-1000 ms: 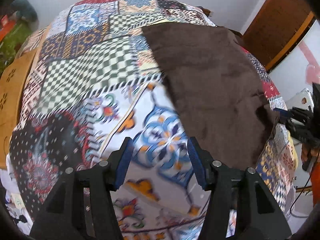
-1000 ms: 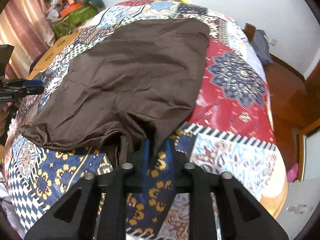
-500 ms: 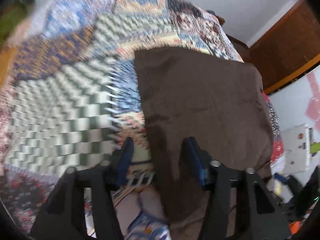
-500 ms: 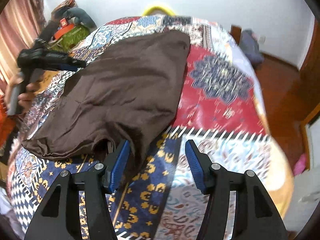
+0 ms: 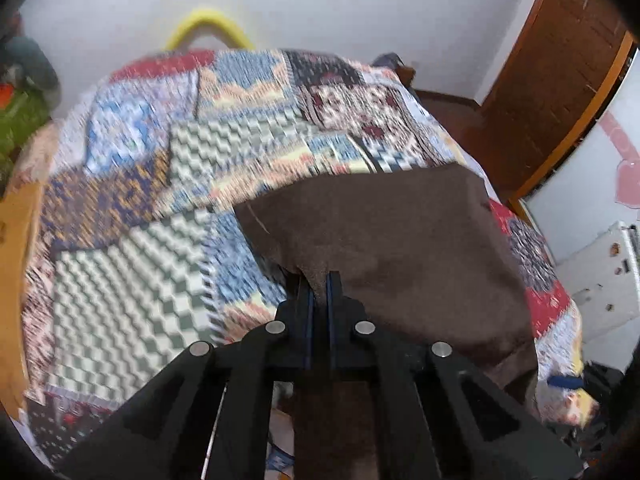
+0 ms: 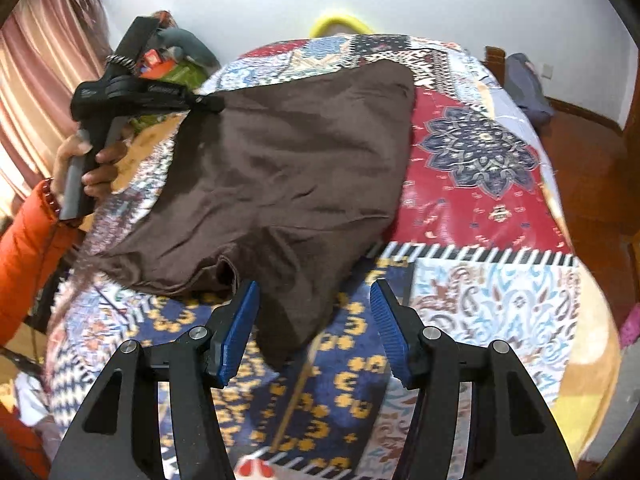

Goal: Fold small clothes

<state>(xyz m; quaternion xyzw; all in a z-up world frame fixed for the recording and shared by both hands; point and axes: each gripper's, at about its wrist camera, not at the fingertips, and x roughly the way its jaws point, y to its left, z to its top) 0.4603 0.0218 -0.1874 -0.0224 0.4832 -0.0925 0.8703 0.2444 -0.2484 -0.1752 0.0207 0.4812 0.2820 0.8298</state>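
So the fold has barely begun: the garment (image 6: pixel 288 168) lies mostly flat on the bed (image 6: pixel 480 208). The left gripper (image 5: pixel 318 280) has just clenched, seemingly on its far corner; the right gripper (image 6: pixel 314 300) has just released, straddling the near hem.

Left wrist view, and the patchwork quilt (image 5: pixel 132 280) is smeared by motion, its checks running into streaks, patterns at the far end beyond reading. The brown garment (image 5: pixel 400 248) drops behind the left gripper (image 5: pixel 318 284), so its near edge is lost under the black frame. Over on the right wrist view, the orange sleeve (image 6: pixel 24 248) is cut by the left edge. The pile by the curtain (image 6: pixel 176 60) is half hidden behind the handle; can't tell what's in it.
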